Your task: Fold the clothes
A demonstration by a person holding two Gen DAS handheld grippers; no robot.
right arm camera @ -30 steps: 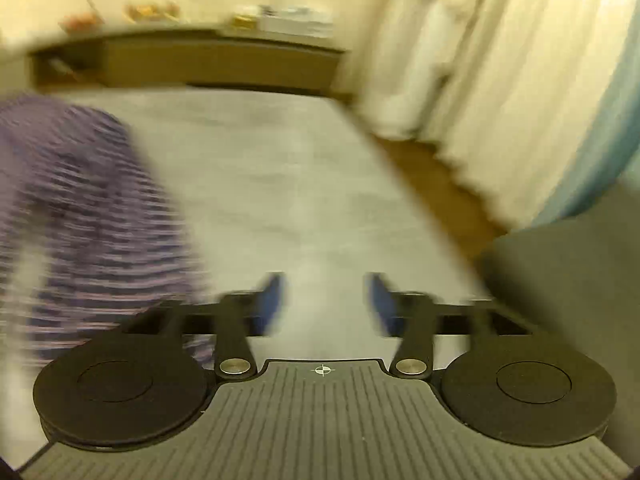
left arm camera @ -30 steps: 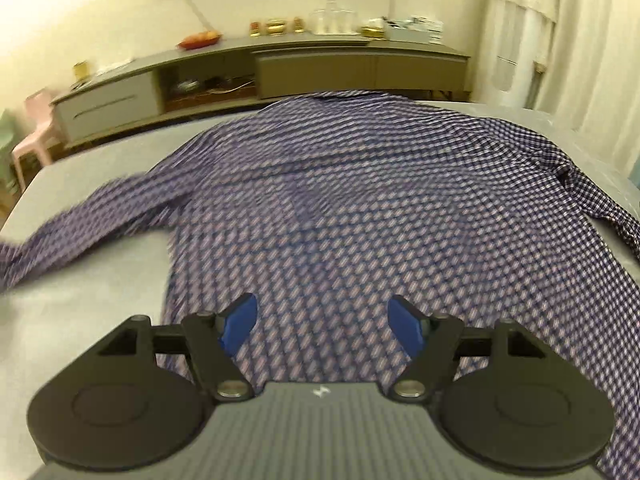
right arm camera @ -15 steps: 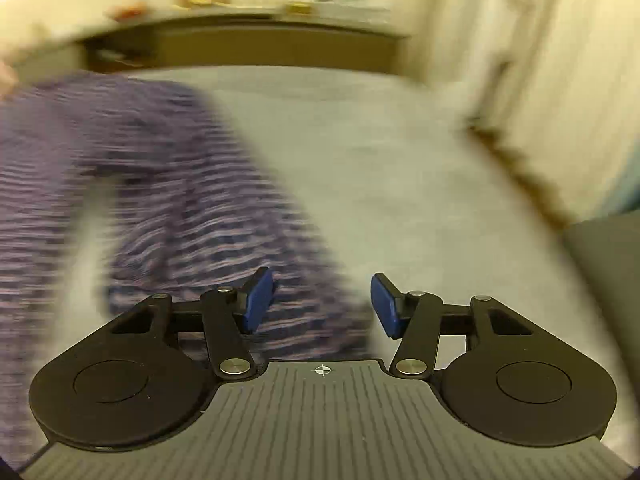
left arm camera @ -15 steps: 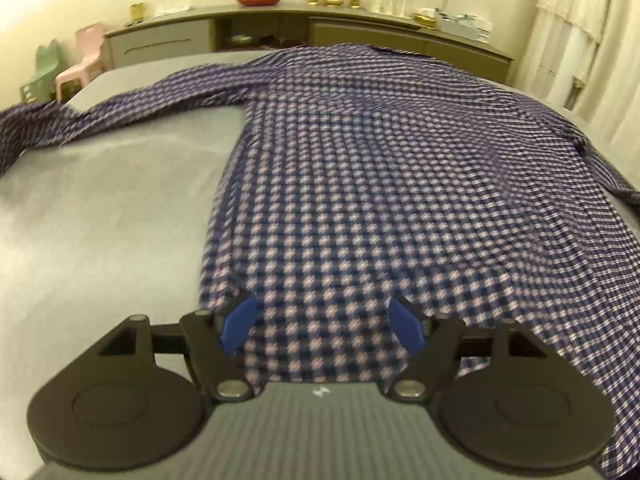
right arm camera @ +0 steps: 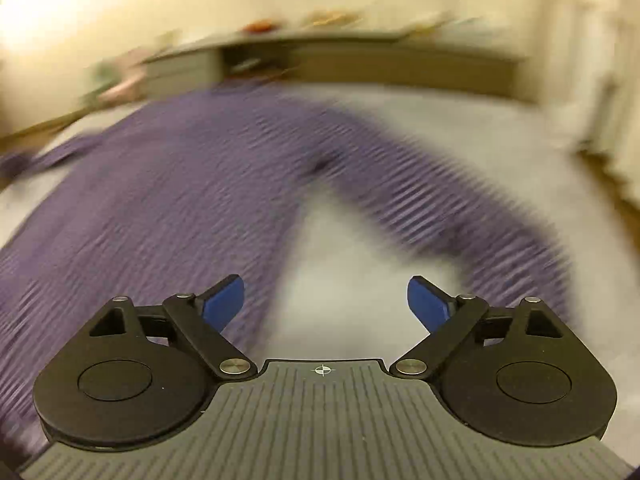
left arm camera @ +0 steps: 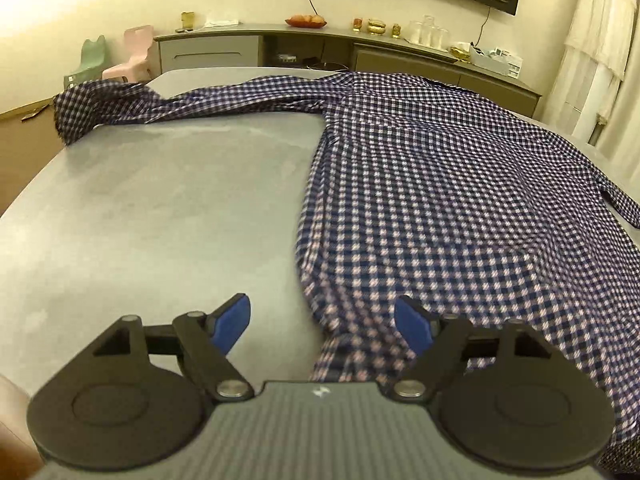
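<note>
Spread flat across the grey counter: a blue-and-white checked shirt, body toward the right of the left wrist view, one sleeve stretched away to the far left corner with its cuff drooping over the edge. Left claw tilted down over the shirt's near left hem, jaws opening and set wide, blue pads clear of the cloth, hem lying below the gap, nothing gripped. Right claw likewise opening, wide apart and empty, above bare counter between the shirt body and the other sleeve; view heavily blurred. Behind: a long sideboard against the wall.
</note>
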